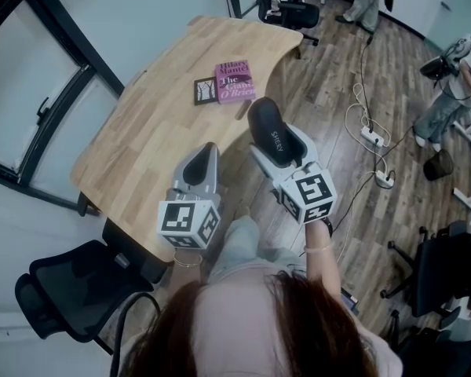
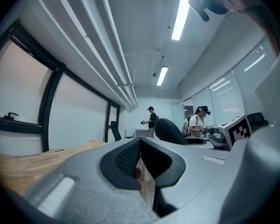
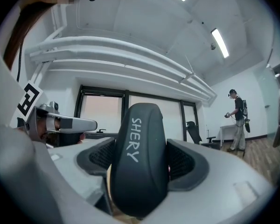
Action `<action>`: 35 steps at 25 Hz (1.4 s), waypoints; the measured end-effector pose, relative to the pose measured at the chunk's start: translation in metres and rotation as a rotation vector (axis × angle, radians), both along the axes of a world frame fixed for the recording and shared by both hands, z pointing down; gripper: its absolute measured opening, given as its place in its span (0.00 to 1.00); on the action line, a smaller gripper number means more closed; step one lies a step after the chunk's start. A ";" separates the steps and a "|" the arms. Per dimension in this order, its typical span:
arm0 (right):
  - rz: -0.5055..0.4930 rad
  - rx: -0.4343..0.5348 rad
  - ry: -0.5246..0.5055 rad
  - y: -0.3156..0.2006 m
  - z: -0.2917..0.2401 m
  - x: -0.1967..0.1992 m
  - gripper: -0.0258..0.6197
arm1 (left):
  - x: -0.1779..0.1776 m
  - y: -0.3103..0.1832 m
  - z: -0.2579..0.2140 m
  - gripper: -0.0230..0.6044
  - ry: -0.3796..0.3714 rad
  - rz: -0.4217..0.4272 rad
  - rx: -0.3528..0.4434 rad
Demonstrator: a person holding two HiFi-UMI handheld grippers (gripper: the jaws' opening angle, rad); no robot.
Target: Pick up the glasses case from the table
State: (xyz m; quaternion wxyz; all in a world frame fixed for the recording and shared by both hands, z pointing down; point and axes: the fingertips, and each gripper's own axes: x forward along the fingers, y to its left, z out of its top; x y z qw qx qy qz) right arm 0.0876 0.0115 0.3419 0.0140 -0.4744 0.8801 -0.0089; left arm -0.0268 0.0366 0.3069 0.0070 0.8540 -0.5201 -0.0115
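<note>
Held off the counter (image 1: 153,120), black glasses case (image 1: 268,128) clamped in right gripper (image 1: 281,149) to secure the lift; left gripper (image 1: 205,159) closed, empty, idle over counter's edge.

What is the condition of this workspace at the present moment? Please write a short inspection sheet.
Surface: wooden table, mostly bare.
Job's things: black glasses case marked SHERY, clamped in the right gripper near the table's edge.
Clutter: pink book with a small dark card beside it, on the table's far part.
Grippers: right gripper's jaws closed on the case; left gripper jaws together, nothing between them.
Cables: white cables and power strip on the floor.
Surroundings: black office chair beside the table; person standing at the right.
</note>
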 end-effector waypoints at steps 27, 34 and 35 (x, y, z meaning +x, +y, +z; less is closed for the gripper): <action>0.016 0.050 -0.002 0.022 -0.011 0.006 0.57 | 0.009 0.018 0.006 0.05 -0.002 0.030 0.003; 0.023 0.056 -0.008 0.018 -0.012 0.007 0.58 | 0.011 0.013 0.007 0.05 -0.004 0.039 0.006; 0.023 0.056 -0.007 0.017 -0.011 0.007 0.58 | 0.011 0.011 0.008 0.05 -0.004 0.040 0.006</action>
